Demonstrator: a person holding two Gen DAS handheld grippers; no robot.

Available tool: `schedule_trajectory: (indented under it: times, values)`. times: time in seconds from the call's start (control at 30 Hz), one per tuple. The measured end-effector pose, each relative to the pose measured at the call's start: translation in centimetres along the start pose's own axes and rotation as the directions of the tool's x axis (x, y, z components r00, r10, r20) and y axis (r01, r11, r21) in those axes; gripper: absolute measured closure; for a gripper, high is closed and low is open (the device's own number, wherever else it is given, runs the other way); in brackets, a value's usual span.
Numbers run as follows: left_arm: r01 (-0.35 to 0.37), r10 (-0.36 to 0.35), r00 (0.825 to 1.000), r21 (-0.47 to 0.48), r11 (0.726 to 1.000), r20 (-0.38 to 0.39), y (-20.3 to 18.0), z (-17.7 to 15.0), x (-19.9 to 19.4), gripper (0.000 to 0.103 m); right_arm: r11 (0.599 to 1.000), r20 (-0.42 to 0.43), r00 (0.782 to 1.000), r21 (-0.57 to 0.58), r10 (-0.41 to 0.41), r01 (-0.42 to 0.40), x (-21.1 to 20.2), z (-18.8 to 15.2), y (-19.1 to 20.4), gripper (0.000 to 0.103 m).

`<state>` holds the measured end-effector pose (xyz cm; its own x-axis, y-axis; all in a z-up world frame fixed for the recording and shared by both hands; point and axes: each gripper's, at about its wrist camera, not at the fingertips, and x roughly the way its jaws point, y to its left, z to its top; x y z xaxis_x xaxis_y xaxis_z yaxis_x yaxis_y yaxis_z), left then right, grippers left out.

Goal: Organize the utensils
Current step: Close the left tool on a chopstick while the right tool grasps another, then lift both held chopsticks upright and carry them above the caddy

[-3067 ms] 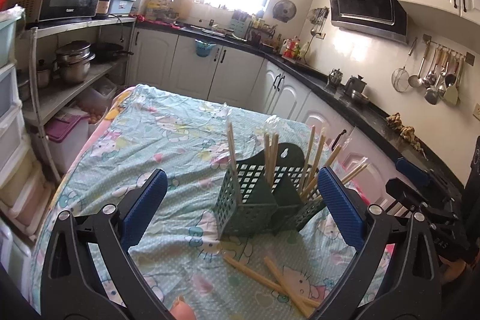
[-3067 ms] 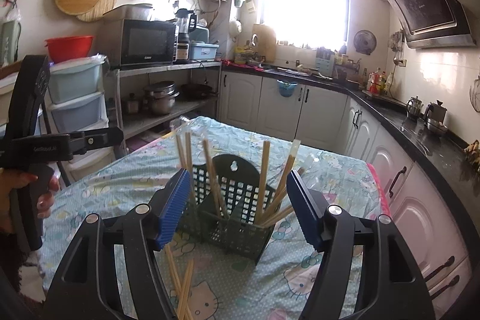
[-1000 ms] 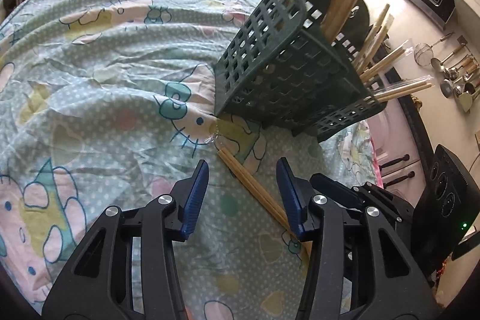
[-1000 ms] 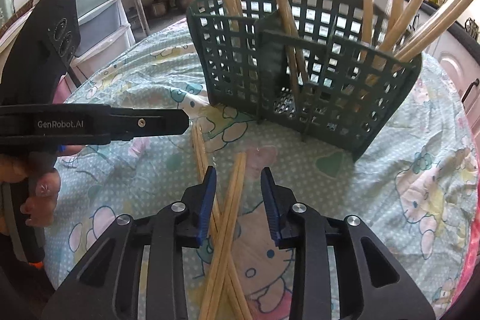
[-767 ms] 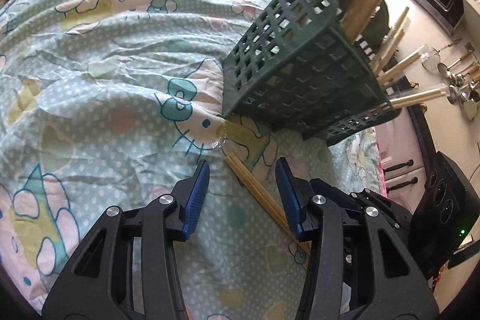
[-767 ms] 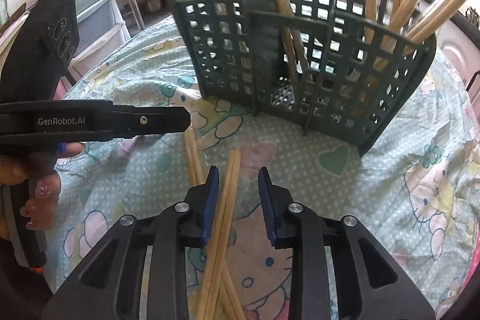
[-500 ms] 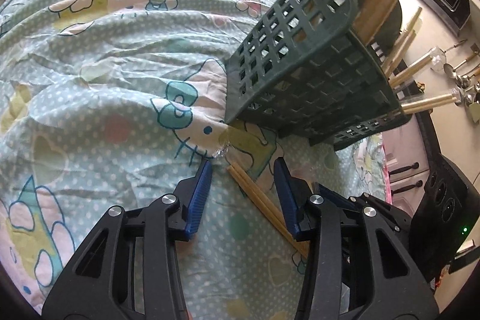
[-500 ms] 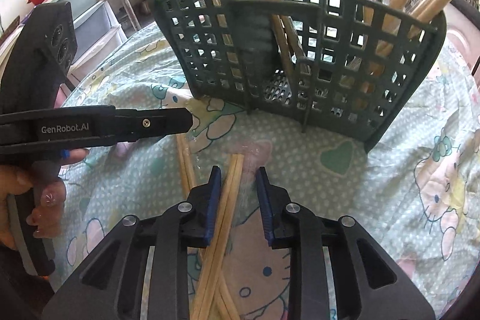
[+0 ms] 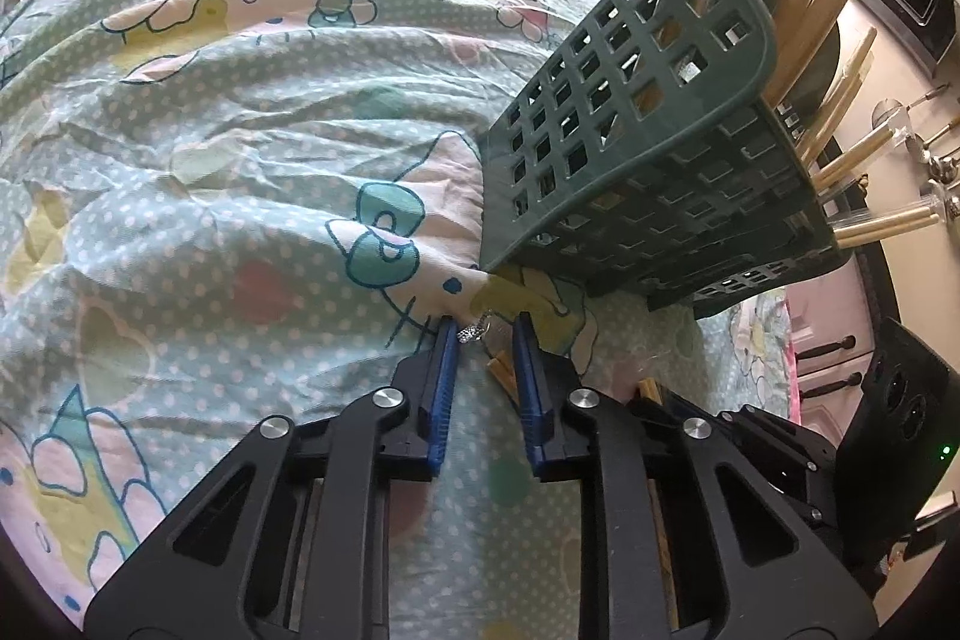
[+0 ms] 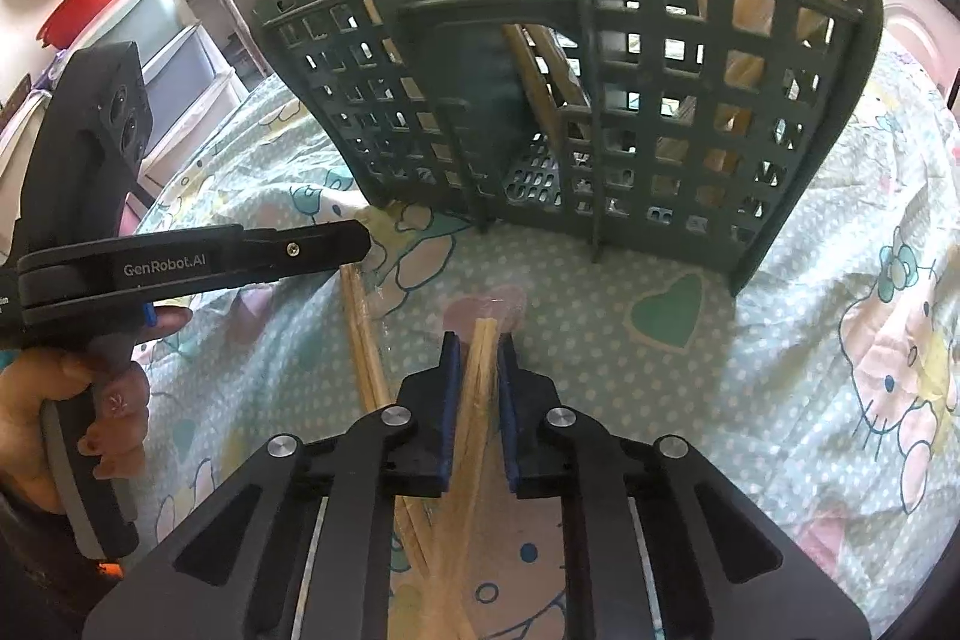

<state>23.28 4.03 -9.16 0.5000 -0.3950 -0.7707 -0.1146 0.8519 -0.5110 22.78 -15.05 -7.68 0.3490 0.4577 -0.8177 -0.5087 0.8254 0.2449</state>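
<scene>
chopsticks are what both tools are after: a wrapped pair (image 10: 480, 376) lies on the cloth-covered table (image 10: 750, 400) just in front of the green basket (image 10: 600, 112), and a second pair (image 10: 360, 322) lies beside it, crossing under it nearer the camera. the right tool (image 10: 478, 343) has just been closing, and its blue pads now sit against either side of the first pair near its far tip, so it looks gripped. the left tool (image 9: 483, 325) has also just been closing and stands narrow, with the tip of the second pair (image 9: 501, 370) and a twist of clear wrapper between its pads; whether the pads actually press on the sticks cannot be told from here. many more chopsticks already stand in the basket's compartments. the risks, as i judge them: both grips sit close to the very ends, so a lifted pair may swing or slide out, more so with slick wrapping. because the pairs cross, raising one may drag the other. the left tool may also pinch the tablecloth, which bunches at its tips, and tug the light basket.
</scene>
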Motion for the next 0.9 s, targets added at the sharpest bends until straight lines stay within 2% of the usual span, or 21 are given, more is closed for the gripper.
schedule_trajectory:
  times: [0.23,0.43,0.9]
  values:
    - [0.034,-0.034,0.999,-0.014,0.999,0.004,0.8,0.1,-0.5,0.099,1.000,0.018,1.000,0.009,-0.012,0.012,-0.5,-0.2,0.0,0.093]
    - [0.078,-0.078,0.997,0.000,0.997,0.029,0.7,-0.3,-1.8,0.102,1.000,0.044,0.999,0.000,-0.020,0.020,-1.4,-0.2,0.1,0.094]
    - [0.119,-0.142,0.977,0.146,0.982,0.159,-2.6,-0.8,-8.1,0.102,0.999,0.136,0.991,-0.043,-0.006,0.012,-5.0,0.0,2.0,0.095]
